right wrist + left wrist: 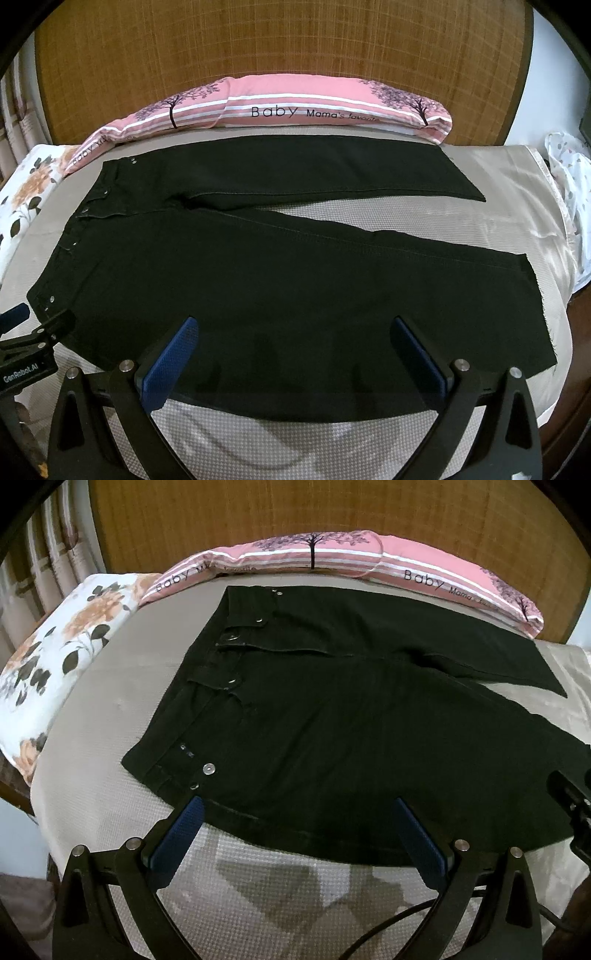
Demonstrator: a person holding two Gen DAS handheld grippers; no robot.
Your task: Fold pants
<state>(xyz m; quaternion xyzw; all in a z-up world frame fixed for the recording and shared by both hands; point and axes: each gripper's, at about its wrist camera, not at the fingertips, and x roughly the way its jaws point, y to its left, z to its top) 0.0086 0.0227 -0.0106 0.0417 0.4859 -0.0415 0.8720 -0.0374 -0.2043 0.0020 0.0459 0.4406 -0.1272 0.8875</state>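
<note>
Black pants (pixel 332 738) lie flat on the bed, waistband with metal studs to the left, both legs running right. In the right wrist view the pants (pixel 277 280) show full length, the two legs splayed apart toward the hems. My left gripper (pixel 299 805) hovers open over the near edge by the waistband, blue pads (pixel 177 842) wide apart with nothing between them. Over the near leg's lower edge, my right gripper (pixel 295 325) is likewise open and empty. Each gripper's body shows at the edge of the other's view.
The bed has a beige textured cover (pixel 277 443). A pink striped pillow (pixel 295 107) lies along the wooden headboard (pixel 277 40). A floral pillow (pixel 55 664) sits at the left. Shiny cream fabric (pixel 535 206) and a white spotted cloth (pixel 569 166) lie at the right.
</note>
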